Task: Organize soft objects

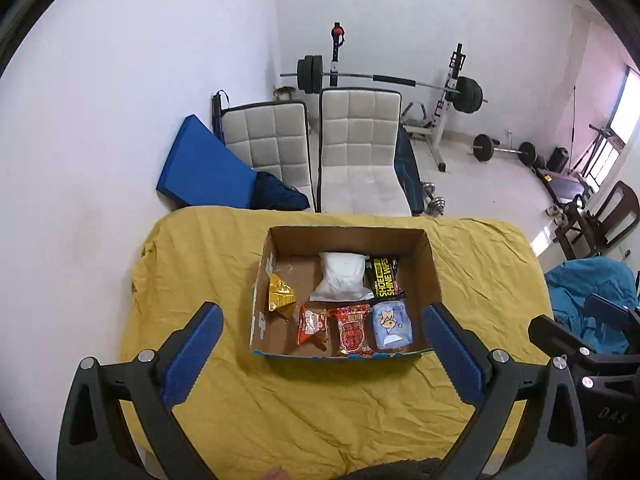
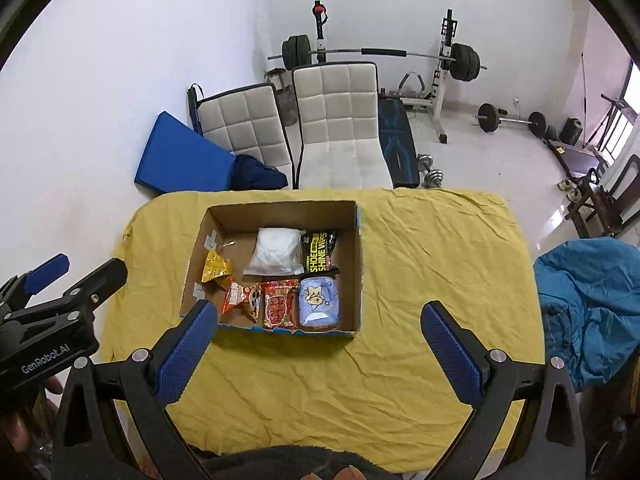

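An open cardboard box [image 1: 434, 276] [image 2: 360, 248] sits on the yellow-covered table [image 1: 320, 408] [image 2: 420, 264]. Inside lie a white pouch [image 1: 342, 276] [image 2: 278, 256], a black shoe wipes pack [image 1: 384, 278] [image 2: 319, 251], a gold packet [image 1: 280, 292] [image 2: 216, 267], an orange snack bag [image 1: 312, 326] [image 2: 242, 300], a red packet [image 1: 352, 330] [image 2: 279, 305] and a light blue tissue pack [image 1: 392, 324] [image 2: 318, 301]. My left gripper [image 1: 322, 328] is open and empty, held above the box's near edge. My right gripper [image 2: 320, 326] is open and empty, near the box's front right.
Two white padded chairs [image 1: 360, 148] [image 2: 340, 128] stand beyond the table's far edge, with a blue mat [image 1: 200, 168] and barbell racks [image 1: 448, 92] behind. A blue cloth [image 1: 588, 292] [image 2: 592, 304] lies at the right. A wooden chair [image 1: 600, 216] stands far right.
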